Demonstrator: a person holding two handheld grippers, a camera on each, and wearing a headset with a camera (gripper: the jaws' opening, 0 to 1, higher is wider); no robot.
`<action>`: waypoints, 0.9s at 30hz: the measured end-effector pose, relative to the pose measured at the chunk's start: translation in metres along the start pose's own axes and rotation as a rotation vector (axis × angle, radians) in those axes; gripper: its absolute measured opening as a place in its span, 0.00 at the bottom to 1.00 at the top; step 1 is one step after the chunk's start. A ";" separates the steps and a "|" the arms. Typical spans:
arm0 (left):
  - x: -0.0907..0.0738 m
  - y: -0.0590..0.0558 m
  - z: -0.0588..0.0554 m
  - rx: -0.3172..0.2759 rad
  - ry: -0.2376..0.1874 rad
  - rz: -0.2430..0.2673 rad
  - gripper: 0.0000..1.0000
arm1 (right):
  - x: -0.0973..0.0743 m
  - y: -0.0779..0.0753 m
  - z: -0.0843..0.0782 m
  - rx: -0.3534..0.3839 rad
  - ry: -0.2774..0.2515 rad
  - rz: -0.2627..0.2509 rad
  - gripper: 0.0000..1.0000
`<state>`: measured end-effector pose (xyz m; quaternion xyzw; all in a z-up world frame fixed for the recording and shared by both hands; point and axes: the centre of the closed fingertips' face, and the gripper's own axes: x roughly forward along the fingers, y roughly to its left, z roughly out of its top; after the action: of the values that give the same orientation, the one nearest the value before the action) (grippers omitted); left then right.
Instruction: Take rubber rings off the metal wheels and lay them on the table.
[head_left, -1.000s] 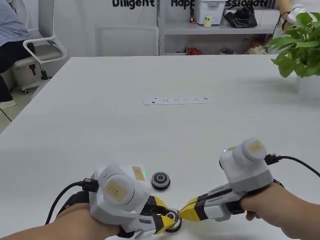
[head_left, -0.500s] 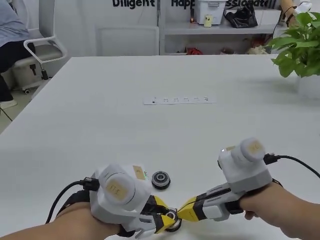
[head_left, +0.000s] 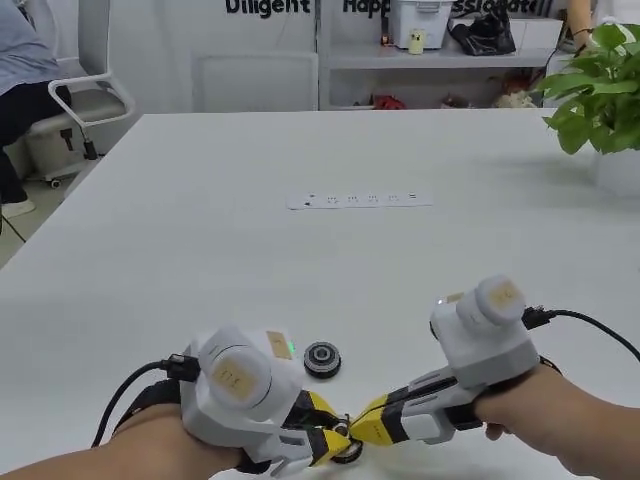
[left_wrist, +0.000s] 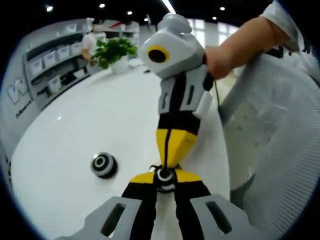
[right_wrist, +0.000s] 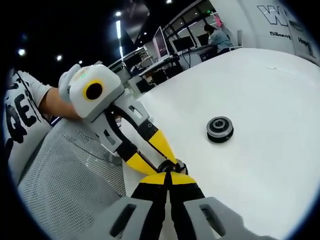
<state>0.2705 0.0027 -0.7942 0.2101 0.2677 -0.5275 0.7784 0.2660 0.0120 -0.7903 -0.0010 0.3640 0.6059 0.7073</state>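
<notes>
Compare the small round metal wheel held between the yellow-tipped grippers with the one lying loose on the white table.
The held wheel is clamped in the left gripper, with the right gripper shut at its rim; the loose wheel lies flat, untouched. The held wheel is half hidden by jaws; the loose wheel shows its whole face, dark ring on. Both look alike in size.

Left gripper (head_left: 330, 441) and right gripper (head_left: 370, 430) match: pale grey plastic shells, with black jaws ending in yellow wedge-shaped tips. A black cable (head_left: 128, 392) leaves the rear of the left shell, a second black cable (head_left: 590, 323) the rear of the right. A small green light (head_left: 288, 350) glows on the left shell. The person wears a white T-shirt (right_wrist: 22, 107) with dark lettering and short sleeves
</notes>
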 end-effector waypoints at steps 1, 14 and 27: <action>0.000 -0.001 0.000 0.000 0.001 -0.001 0.13 | 0.002 0.009 0.006 0.017 -0.031 0.043 0.00; 0.001 0.000 0.002 0.004 -0.013 -0.002 0.13 | -0.002 -0.003 0.001 -0.013 -0.013 0.007 0.00; 0.002 0.000 0.002 -0.006 -0.026 -0.022 0.14 | -0.003 -0.004 0.000 0.010 -0.022 0.007 0.00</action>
<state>0.2714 0.0005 -0.7937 0.1980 0.2615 -0.5377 0.7767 0.2692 0.0082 -0.7903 0.0107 0.3592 0.6064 0.7093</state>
